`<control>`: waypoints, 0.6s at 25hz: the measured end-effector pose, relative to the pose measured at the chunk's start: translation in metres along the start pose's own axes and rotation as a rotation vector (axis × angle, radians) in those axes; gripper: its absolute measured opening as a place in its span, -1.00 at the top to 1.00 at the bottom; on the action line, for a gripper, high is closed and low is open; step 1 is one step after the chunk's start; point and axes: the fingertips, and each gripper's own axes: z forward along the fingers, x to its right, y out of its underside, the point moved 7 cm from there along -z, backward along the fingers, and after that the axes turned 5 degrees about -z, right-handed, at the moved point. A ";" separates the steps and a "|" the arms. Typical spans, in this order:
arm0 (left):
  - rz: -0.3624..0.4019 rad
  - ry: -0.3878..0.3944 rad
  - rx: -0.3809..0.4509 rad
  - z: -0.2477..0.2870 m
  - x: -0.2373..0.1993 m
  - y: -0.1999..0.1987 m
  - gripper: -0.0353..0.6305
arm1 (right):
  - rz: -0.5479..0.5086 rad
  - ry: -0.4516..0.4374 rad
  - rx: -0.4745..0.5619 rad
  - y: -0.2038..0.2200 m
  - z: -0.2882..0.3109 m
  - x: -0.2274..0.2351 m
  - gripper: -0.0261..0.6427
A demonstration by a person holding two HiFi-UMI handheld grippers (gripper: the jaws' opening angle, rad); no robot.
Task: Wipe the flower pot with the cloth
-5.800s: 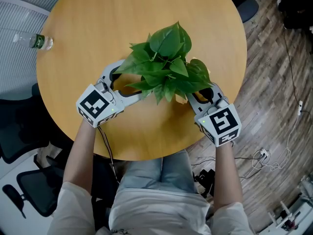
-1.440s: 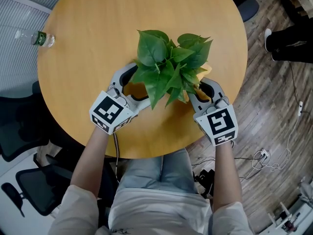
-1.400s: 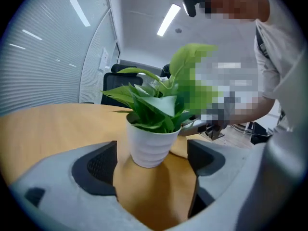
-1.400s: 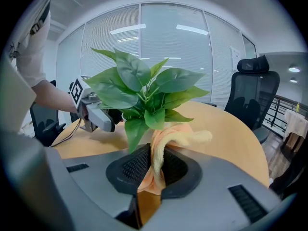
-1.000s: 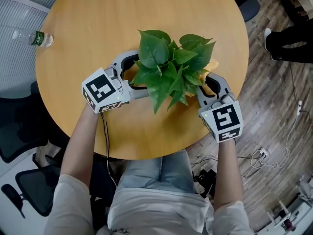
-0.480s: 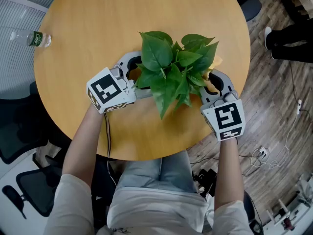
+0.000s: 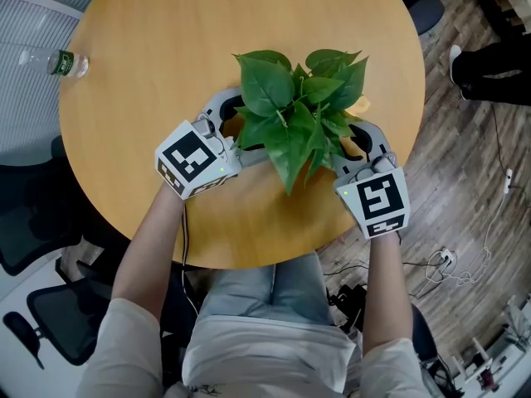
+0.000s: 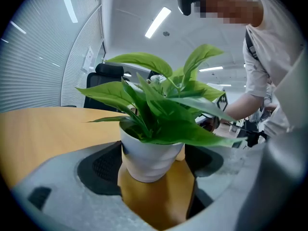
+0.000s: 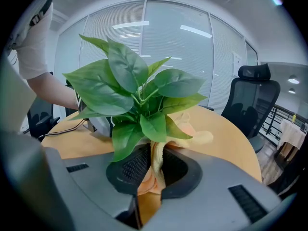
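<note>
Round flower pot (image 8: pixel 150 154), left claw (image 8: pixel 153 170) tighter

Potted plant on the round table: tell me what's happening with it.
A person works on it with two handheld grippers. The left gripper has just closed slightly and appears to grip the white flower pot, steadying the leafy green plant on the round wooden table. The right gripper is clamped on a pale orange-yellow cloth, held at the pot's other side under the leaves.
</note>
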 end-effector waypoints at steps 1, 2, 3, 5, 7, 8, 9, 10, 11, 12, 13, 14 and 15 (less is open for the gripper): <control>-0.004 -0.011 0.002 0.001 0.001 0.000 -0.36 | 0.000 -0.001 0.000 0.001 -0.001 -0.001 0.78; -0.009 -0.022 0.005 0.002 0.002 0.000 -0.36 | 0.001 -0.002 0.000 0.002 -0.003 -0.001 0.78; -0.014 -0.033 0.009 0.003 0.004 0.000 -0.36 | 0.001 -0.003 0.001 0.003 -0.004 -0.002 0.78; -0.024 -0.054 0.017 0.004 0.007 0.000 -0.36 | 0.004 -0.005 0.002 0.004 -0.007 -0.003 0.78; -0.033 -0.074 0.026 0.004 0.009 0.001 -0.36 | 0.005 -0.006 0.001 0.005 -0.008 -0.005 0.78; -0.037 -0.085 0.029 0.004 0.010 0.001 -0.36 | 0.005 -0.007 0.001 0.005 -0.008 -0.006 0.78; -0.042 -0.096 0.031 0.005 0.010 0.002 -0.36 | 0.005 -0.008 0.001 0.005 -0.009 -0.006 0.78; -0.047 -0.107 0.033 0.006 0.011 0.001 -0.36 | 0.005 -0.007 0.001 0.006 -0.009 -0.006 0.78; -0.051 -0.119 0.034 0.007 0.011 0.001 -0.36 | 0.005 -0.007 0.001 0.006 -0.010 -0.006 0.78; -0.054 -0.132 0.034 0.008 0.012 0.001 -0.36 | 0.006 -0.007 0.001 0.006 -0.010 -0.006 0.78; -0.057 -0.145 0.033 0.009 0.013 0.001 -0.36 | 0.007 -0.007 0.001 0.006 -0.011 -0.006 0.78; -0.060 -0.158 0.032 0.010 0.015 0.000 -0.36 | 0.008 -0.008 0.000 0.007 -0.012 -0.006 0.78; -0.063 -0.170 0.031 0.011 0.016 0.000 -0.35 | 0.009 -0.008 -0.001 0.007 -0.013 -0.006 0.78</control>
